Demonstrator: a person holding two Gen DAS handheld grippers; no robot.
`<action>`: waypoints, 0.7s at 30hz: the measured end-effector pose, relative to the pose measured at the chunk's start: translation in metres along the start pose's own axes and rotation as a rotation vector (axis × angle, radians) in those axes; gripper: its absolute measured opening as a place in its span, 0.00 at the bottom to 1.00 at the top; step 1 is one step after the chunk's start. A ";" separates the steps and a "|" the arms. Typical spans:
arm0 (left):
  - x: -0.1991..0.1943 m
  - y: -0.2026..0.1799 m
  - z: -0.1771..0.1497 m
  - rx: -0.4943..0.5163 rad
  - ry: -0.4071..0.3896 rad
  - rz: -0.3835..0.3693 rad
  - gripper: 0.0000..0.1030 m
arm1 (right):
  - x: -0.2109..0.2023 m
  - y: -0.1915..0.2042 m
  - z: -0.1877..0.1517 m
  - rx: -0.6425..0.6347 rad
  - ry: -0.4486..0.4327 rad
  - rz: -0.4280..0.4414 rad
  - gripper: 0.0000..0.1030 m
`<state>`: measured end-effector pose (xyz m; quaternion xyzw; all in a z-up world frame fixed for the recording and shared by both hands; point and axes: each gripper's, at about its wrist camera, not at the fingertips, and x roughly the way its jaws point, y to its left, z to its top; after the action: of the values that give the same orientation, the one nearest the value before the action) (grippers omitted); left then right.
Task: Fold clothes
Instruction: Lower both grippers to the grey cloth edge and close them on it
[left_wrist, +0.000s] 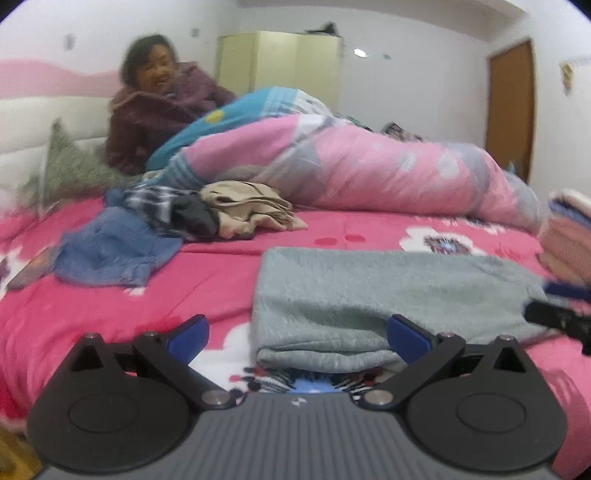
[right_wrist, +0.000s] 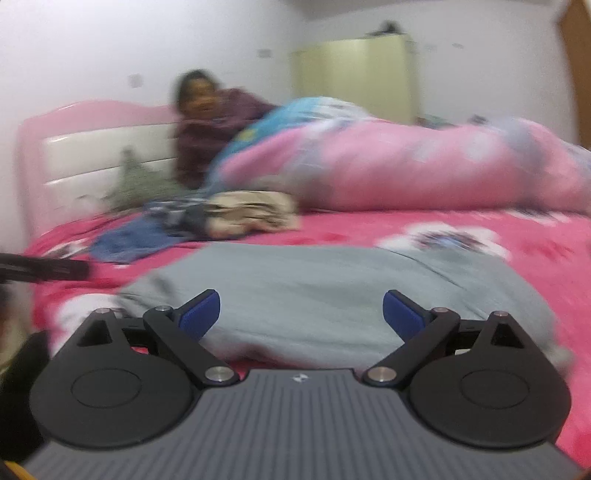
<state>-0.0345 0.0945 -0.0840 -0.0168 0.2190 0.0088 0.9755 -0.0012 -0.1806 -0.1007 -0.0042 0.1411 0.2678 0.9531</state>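
The grey sweater (left_wrist: 388, 295) lies folded flat on the pink bedspread (left_wrist: 221, 273), in front of the rolled quilt (left_wrist: 351, 166). Both the left gripper (left_wrist: 297, 338) and right gripper (right_wrist: 301, 314) stand wide apart and hold nothing. The sweater looks like a soft, light, limp knit that would sag if lifted at one point. Grip the doubled near edge at both corners, pinching all layers together.

A person (left_wrist: 162, 110) sits against the headboard (left_wrist: 44, 125) behind a pink quilt (left_wrist: 369, 166); a wardrobe (left_wrist: 280, 66) stands beyond.
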 end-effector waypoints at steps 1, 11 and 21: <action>0.005 -0.001 0.000 0.025 0.007 -0.008 1.00 | 0.009 0.010 0.007 -0.028 0.012 0.021 0.90; 0.037 -0.005 -0.008 0.208 0.007 -0.074 0.78 | 0.094 0.073 0.025 -0.274 0.221 0.133 0.46; 0.069 -0.016 -0.002 0.339 0.055 -0.242 0.53 | 0.109 0.033 0.032 0.122 0.279 0.238 0.02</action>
<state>0.0272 0.0795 -0.1153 0.1210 0.2401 -0.1461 0.9520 0.0791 -0.0943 -0.0968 0.0331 0.2872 0.3666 0.8843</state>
